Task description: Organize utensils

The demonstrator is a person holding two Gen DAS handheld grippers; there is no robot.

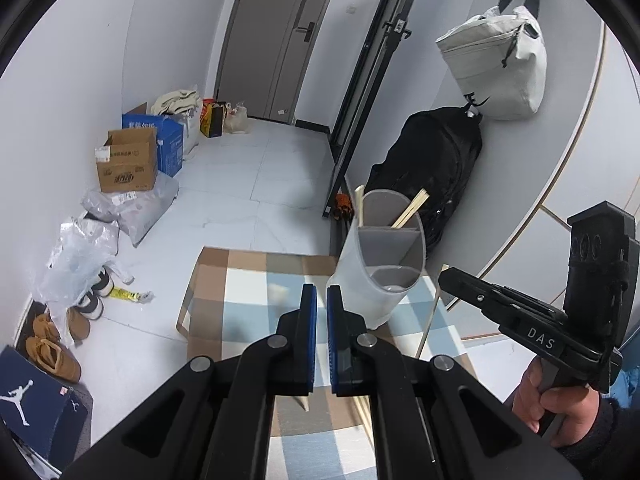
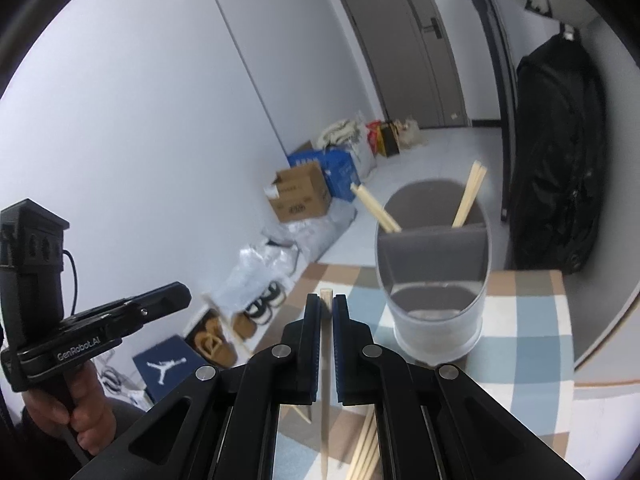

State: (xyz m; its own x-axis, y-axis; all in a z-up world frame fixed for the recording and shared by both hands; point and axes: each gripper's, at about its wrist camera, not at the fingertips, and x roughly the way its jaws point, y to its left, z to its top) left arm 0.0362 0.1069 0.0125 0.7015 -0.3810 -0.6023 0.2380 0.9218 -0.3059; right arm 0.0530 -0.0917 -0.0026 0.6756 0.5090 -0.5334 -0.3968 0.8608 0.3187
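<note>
Checked table (image 2: 528, 320) under both tongs. Divided holder (image 2: 434, 276), ahead and right of the right tongs (image 2: 327, 308), already holds chopsticks in its far section. Right tongs pinch one chopstick (image 2: 325, 380), raised for dropping in. Left tongs (image 1: 321, 300) closed, empty.

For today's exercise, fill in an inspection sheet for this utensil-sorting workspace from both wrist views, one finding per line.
Surface: checked cloth on a small table.
Job's things: divided holder upright, chopsticks in its far compartment; loose chopsticks on the cloth.
Clutter: nothing seen on the cloth.
Grippers: left hand-held gripper shut, empty; right hand-held gripper shut on one chopstick.
Cables: thin black lead on the left unit.
Surroundings: cardboard boxes, shoes, bags along the wall.
</note>
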